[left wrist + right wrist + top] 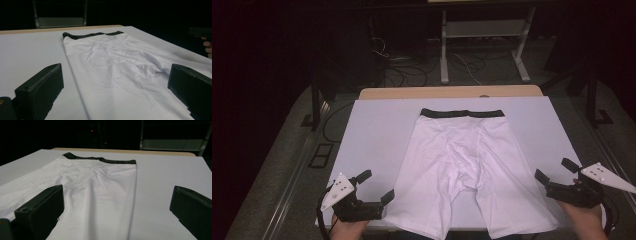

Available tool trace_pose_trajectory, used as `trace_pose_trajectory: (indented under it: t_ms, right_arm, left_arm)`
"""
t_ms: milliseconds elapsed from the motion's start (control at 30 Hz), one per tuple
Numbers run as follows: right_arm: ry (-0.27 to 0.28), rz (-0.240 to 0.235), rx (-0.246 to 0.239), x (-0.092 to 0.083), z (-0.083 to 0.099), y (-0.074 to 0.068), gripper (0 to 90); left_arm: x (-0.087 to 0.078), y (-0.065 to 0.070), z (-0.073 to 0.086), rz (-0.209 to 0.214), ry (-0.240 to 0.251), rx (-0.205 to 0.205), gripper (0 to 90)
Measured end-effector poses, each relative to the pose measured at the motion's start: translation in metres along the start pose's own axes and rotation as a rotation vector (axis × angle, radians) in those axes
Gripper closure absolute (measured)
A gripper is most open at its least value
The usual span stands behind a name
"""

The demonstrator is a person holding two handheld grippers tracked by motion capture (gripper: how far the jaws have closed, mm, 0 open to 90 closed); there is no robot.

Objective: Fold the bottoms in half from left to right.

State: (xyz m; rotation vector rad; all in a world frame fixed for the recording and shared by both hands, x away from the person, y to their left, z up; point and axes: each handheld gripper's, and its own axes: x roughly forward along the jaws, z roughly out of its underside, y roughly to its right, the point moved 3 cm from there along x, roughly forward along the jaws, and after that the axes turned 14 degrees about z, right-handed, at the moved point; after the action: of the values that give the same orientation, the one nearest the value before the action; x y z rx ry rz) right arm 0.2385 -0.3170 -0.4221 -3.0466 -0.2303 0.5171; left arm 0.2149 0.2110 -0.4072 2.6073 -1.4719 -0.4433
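The white shorts [464, 170] lie flat in the middle of the white sheet [377, 130], the black waistband [462, 113] at the far side; the left gripper [374, 187] waits just beside one leg hem and the right gripper [554, 172] just beside the other, both with jaws wide apart and nothing between them; I judge this is the approach before a fold, so each jaw pair must next slide onto a hem corner; the high view shows the wooden table edge [452, 92] and floor cables, while the left gripper view shows creases at the crotch [142, 67].
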Motion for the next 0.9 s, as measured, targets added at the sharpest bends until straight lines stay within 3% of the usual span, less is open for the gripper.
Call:
trace_pose_trajectory:
  t_ms: [167,200,333,433,500,633,700,767,900]
  right_arm:
    - [-0.009,-0.043,0.01,0.003,-0.007,-0.006,0.0]
    - [-0.009,-0.049,0.018,0.004,-0.009,-0.007,0.0]
    - [-0.012,-0.06,0.021,0.007,-0.012,-0.008,0.5]
    - [-0.025,-0.073,0.012,0.01,-0.016,-0.008,0.5]
    - [-0.019,-0.086,0.01,0.01,-0.021,-0.008,0.9]
    - [-0.037,-0.085,-0.004,0.015,-0.029,-0.004,0.0]
    - [-0.048,-0.099,0.026,0.021,-0.034,-0.004,0.0]
    - [-0.049,-0.102,0.025,0.022,-0.034,-0.004,0.0]
    - [-0.082,-0.119,-0.004,0.033,-0.044,-0.011,0.0]
  left_arm:
    - [0.004,0.004,0.0,0.031,-0.02,0.009,0.0]
    - [0.003,0.003,-0.001,0.063,0.003,-0.025,0.0]
    - [0.003,0.004,0.001,0.072,0.009,-0.041,0.0]
    - [0.002,0.006,0.005,0.085,-0.048,-0.014,0.0]
    - [0.001,0.007,0.006,0.092,-0.05,-0.014,0.0]
    - [0.003,0.008,0.01,0.134,-0.088,-0.034,0.0]
    - [0.007,0.011,0.011,0.17,-0.117,-0.032,0.0]
    - [0.01,0.014,0.012,0.188,-0.126,-0.03,0.0]
    - [0.01,0.016,0.013,0.212,-0.139,-0.047,0.0]
